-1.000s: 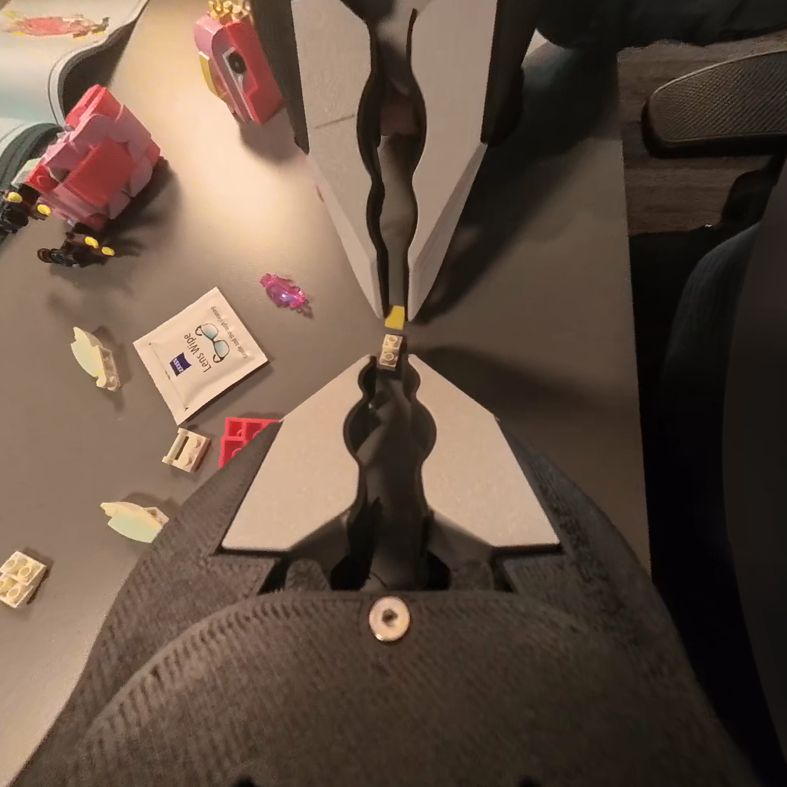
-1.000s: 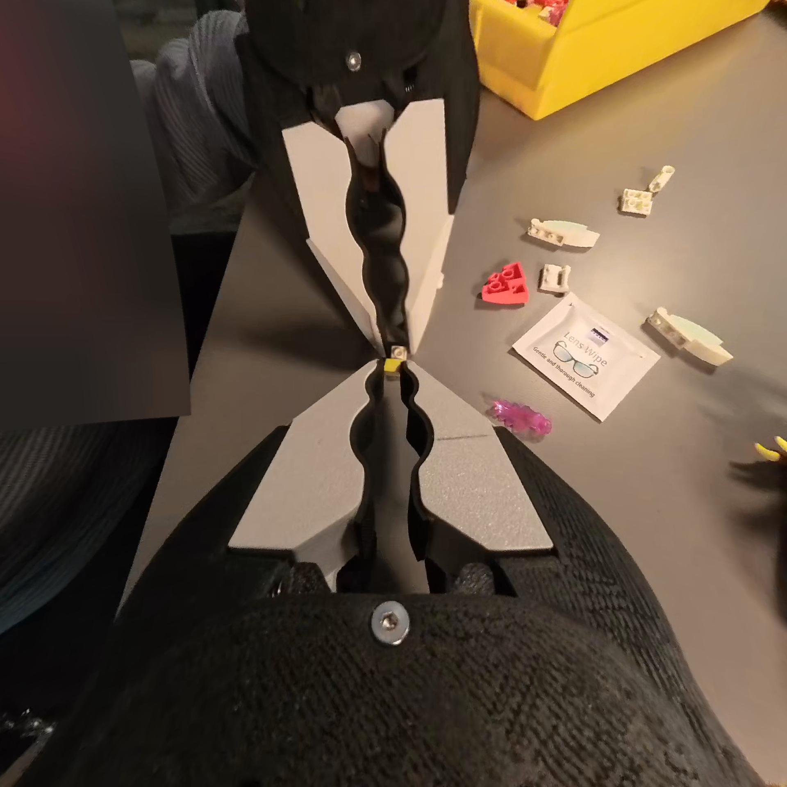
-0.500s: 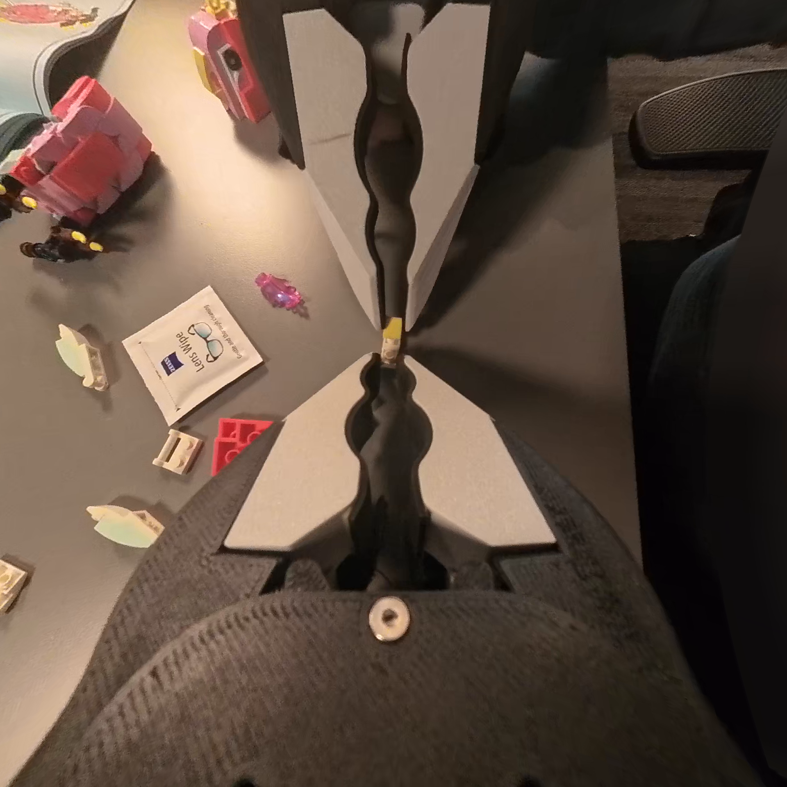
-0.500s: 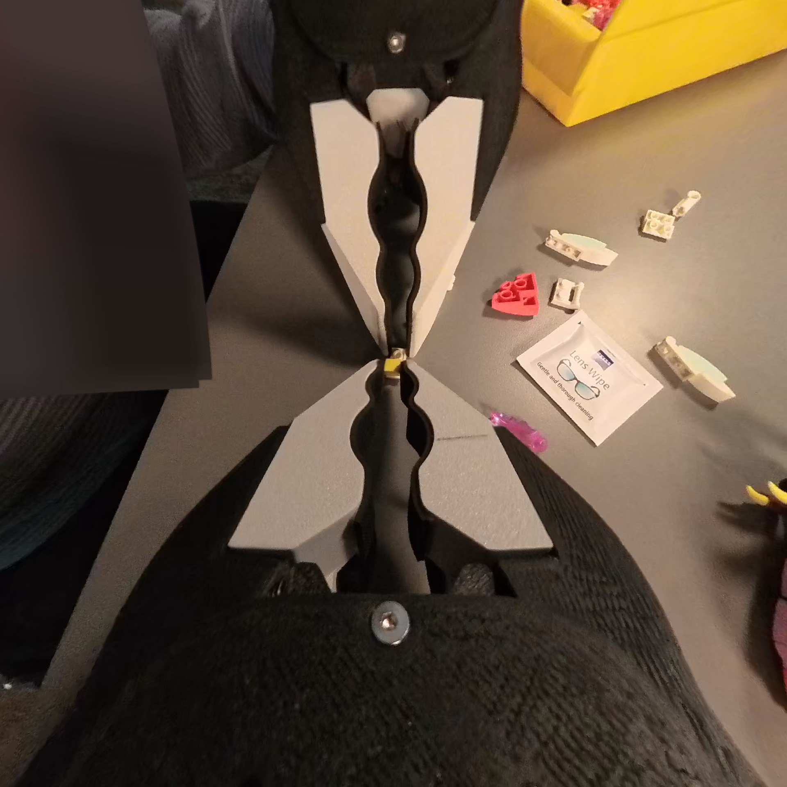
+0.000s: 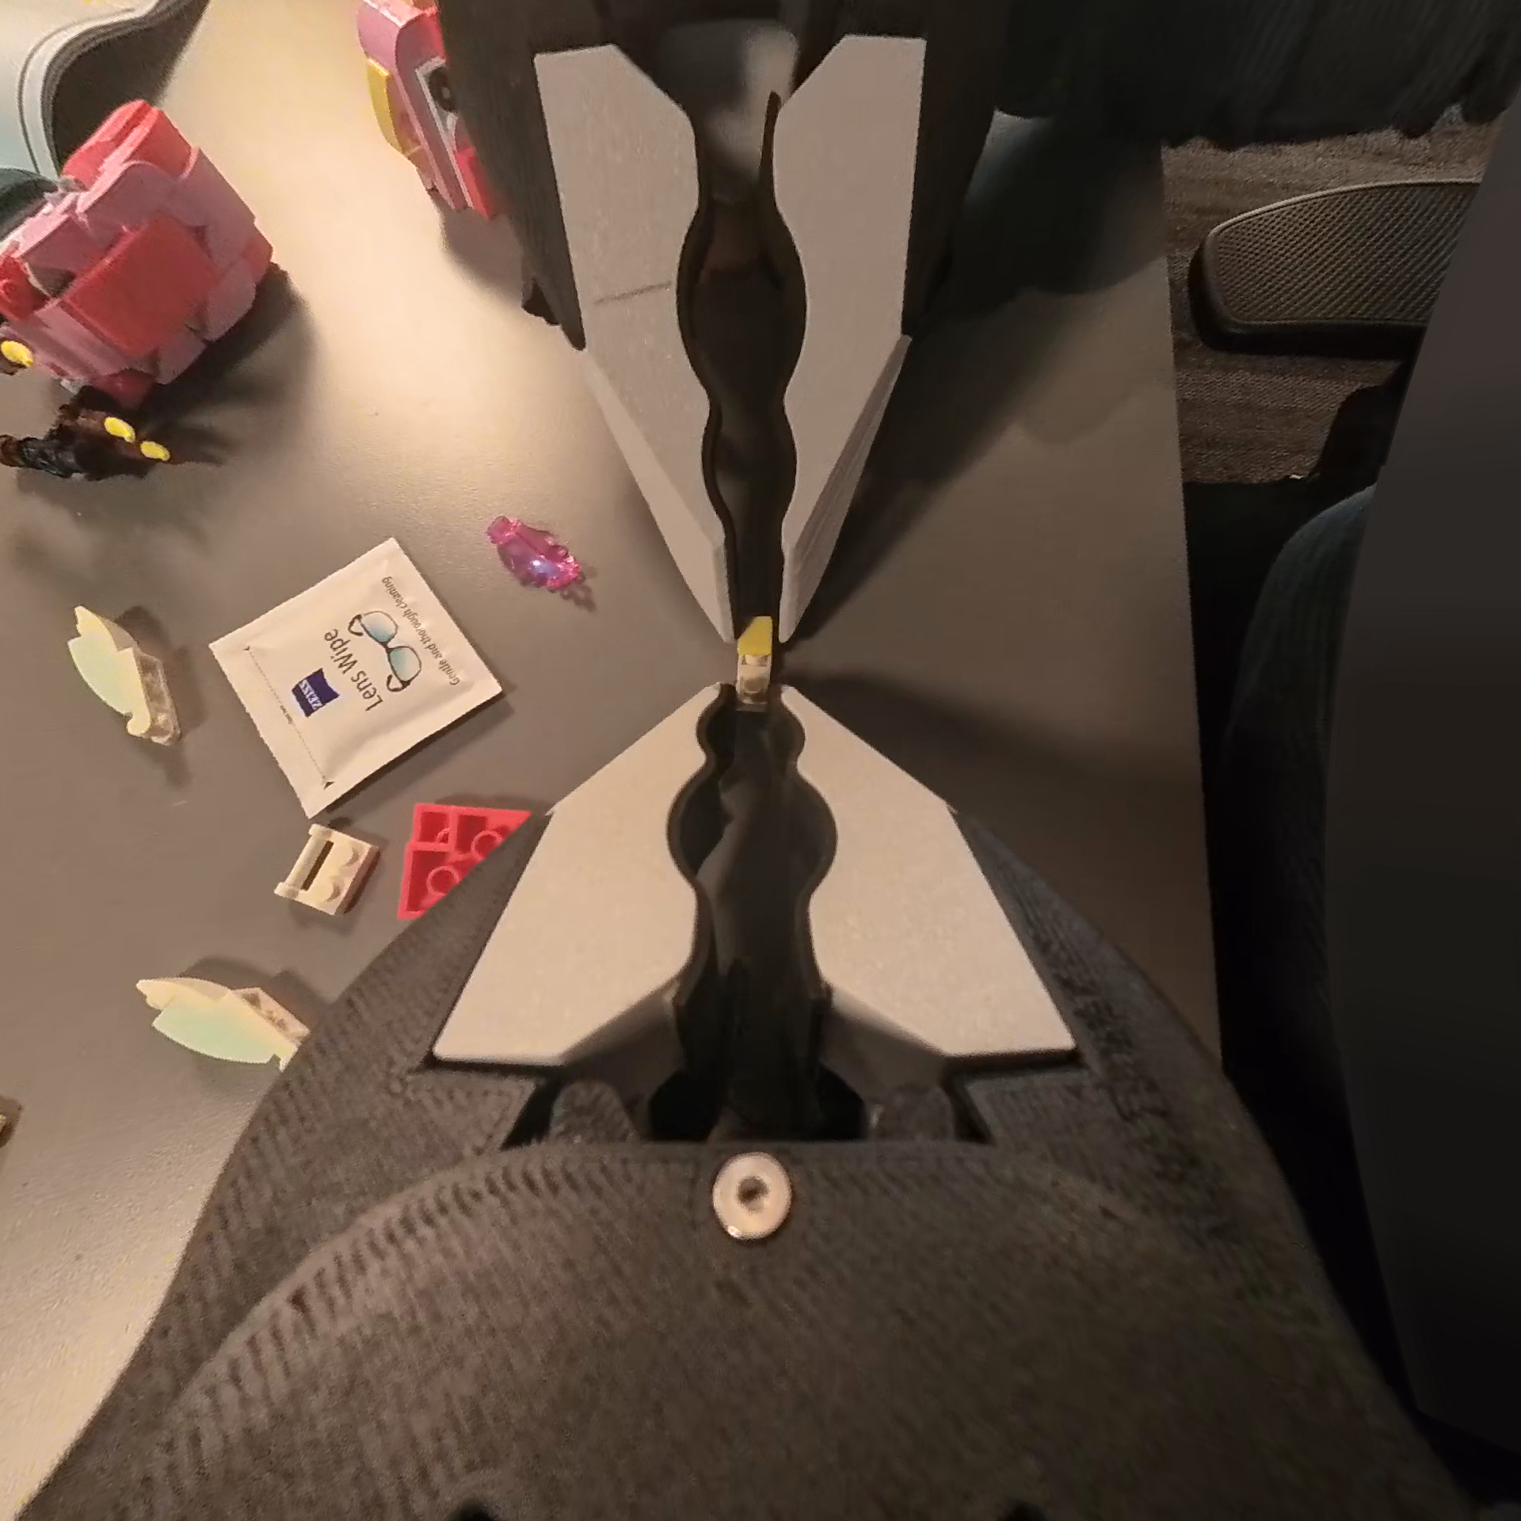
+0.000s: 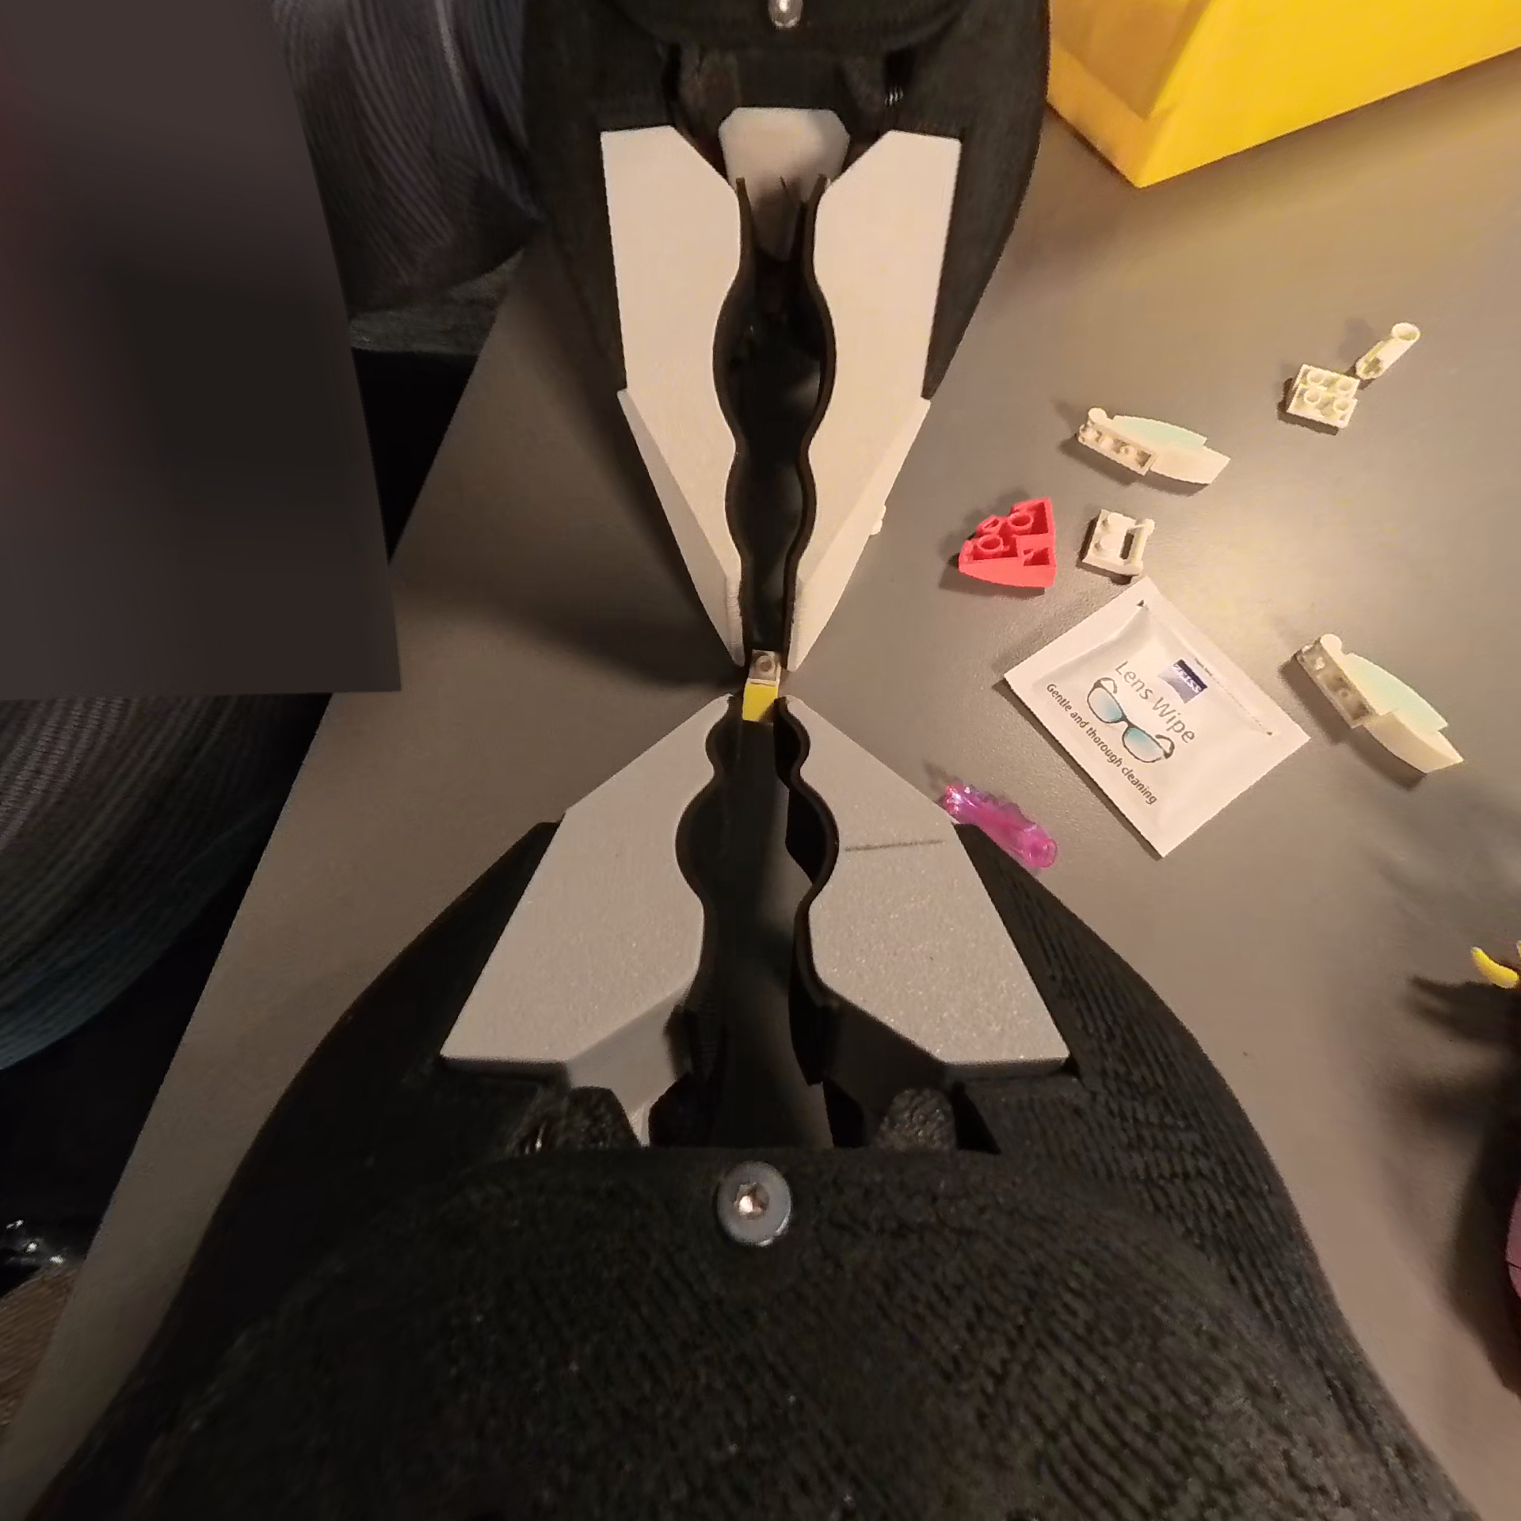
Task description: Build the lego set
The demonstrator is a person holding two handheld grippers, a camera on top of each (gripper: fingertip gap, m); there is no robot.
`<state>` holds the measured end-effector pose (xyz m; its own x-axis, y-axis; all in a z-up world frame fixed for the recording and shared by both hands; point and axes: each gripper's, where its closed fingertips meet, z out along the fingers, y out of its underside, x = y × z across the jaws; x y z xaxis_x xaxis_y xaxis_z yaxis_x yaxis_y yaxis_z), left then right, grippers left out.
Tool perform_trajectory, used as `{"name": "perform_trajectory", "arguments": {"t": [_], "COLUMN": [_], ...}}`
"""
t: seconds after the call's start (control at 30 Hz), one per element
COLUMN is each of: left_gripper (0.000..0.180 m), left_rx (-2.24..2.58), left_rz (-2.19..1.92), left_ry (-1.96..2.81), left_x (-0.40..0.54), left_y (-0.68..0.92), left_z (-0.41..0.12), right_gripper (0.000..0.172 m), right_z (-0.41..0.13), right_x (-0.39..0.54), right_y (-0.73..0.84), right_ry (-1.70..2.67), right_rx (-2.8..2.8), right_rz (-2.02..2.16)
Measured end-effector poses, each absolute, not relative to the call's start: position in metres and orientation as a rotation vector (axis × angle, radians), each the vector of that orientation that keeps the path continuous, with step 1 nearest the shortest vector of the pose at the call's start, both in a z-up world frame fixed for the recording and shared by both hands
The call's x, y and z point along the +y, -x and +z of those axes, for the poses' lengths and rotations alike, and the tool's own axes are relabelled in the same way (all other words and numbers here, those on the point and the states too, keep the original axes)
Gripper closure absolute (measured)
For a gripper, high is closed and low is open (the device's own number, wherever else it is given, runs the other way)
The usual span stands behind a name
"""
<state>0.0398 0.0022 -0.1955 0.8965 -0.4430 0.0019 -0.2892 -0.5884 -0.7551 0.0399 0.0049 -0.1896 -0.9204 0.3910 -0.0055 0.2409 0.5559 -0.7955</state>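
Grey desk (image 5: 1029,576), dimly lit, dark chair at the 3 o'clock edge in the left wrist view.

Left tongs (image 5: 753,700): closed on a small white studded brick (image 5: 751,685), fingertips pressed against its sides. Right tongs (image 6: 761,708): closed on a small yellow brick (image 6: 757,704), likewise pinched at the tips. Tongs set tip to tip, pointing at each other; yellow brick and white brick touching end to end above the desk, between the two pairs of tips.

Around the tongs, left wrist view:
- Pink translucent piece (image 5: 533,553) at 10 o'clock, near the tips.
- White wipe sachet (image 5: 354,671) at 9 o'clock, flat on the desk.
- Red wedge brick (image 5: 448,856) at 8 o'clock, partly behind the left tongs body; small cream clip plate (image 5: 325,871) just beside it.
- Two cream-and-mint curved pieces (image 5: 123,675) (image 5: 218,1020) farther toward 9 and 8 o'clock.
- Pink-and-red brick model (image 5: 123,263) at 10 o'clock, well apart.

Right wrist view:
- Yellow bin (image 6: 1234,90) at 1 o'clock.
- White square plate (image 6: 1321,395) at 2 o'clock.
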Motion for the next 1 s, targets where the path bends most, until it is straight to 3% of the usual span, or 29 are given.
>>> {"name": "perform_trajectory", "arguments": {"t": [1.0], "left_gripper": [0.173], "left_rx": [0.523], "left_rz": [-0.243], "left_ry": [2.237], "left_x": [0.0018], "left_y": [-0.0402], "left_z": [-0.1954], "right_gripper": [0.162], "right_z": [-0.193], "right_x": [0.0013], "right_y": [-0.0392], "right_ry": [0.55], "right_rx": [-2.635], "right_rz": [1.275]}}
